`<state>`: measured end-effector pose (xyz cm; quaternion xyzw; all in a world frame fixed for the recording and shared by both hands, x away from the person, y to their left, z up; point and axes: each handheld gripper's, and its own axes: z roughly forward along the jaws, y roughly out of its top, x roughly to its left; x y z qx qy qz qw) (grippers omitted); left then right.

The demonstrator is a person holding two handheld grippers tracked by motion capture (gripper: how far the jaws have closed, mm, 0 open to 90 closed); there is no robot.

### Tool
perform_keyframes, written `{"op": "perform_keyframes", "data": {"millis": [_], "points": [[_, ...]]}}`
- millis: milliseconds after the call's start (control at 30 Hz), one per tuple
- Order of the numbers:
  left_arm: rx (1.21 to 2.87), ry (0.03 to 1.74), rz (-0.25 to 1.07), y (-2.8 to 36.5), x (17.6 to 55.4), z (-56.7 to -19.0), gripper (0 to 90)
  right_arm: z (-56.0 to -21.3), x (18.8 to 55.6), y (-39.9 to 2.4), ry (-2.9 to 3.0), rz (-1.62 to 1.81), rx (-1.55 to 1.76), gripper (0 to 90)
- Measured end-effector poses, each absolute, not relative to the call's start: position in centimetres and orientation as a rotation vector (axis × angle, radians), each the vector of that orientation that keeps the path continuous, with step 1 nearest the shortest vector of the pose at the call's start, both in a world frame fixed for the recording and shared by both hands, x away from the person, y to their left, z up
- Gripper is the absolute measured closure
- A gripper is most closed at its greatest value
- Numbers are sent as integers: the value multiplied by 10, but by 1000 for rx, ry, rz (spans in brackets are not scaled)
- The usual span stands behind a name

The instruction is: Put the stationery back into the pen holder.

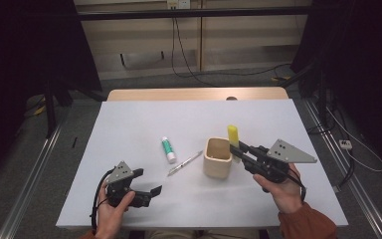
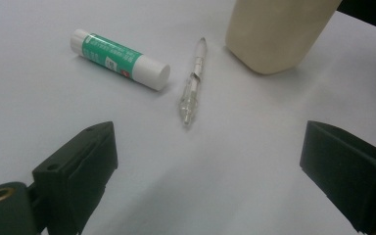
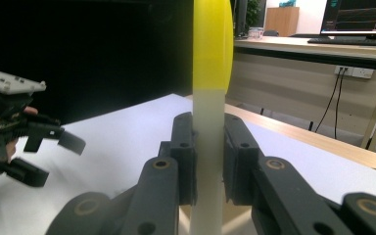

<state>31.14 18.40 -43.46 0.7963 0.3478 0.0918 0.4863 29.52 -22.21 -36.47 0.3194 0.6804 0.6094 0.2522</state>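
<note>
High view: white table point(image 1: 129, 129), the person's hands entering from the bottom edge. The right gripper point(image 1: 239, 148) sits at right, just beside a beige square holder point(image 1: 217, 158), and pinches a highlighter point(image 1: 234, 138) with a yellow cap and pale barrel; the marker stands upright, touching or just behind the far right corner of the holder, cap above the rim. Cannot tell from here whether its lower end is inside the holder or behind it. The left gripper point(image 1: 154, 191) lies low at the near left of the table, jaws spread, nothing between them. A green-and-white glue stick point(image 1: 168, 150) lies flat left of the holder, and a clear pen point(image 1: 185, 163) lies slanted between the glue stick and the holder, touching neither. Left gripper view: both black jaws stand wide apart at the bottom corners with bare table between them. Ahead lie the glue stick point(image 2: 120, 59) and the clear pen point(image 2: 193, 83), just beside each other but apart; the lower wall of the beige holder point(image 2: 274, 34) stands at upper right. Right gripper view: the two jaws are pressed onto the pale barrel of the highlighter point(image 3: 210, 98), which rises vertically between them, yellow cap on top. The left gripper point(image 3: 54, 137) appears farther off at the left, over the table, jaws apart
</note>
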Motion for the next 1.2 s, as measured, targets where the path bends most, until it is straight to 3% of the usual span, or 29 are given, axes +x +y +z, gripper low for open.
{"op": "perform_keyframes", "data": {"millis": [500, 1200], "points": [[1951, 842, 203, 183, 312, -436, 70, -365, 325, -211, 1803, 1686, 894, 777], [1955, 846, 191, 184, 311, -436, 70, -401, 336, -202, 1877, 1653, 958, 775]]}}
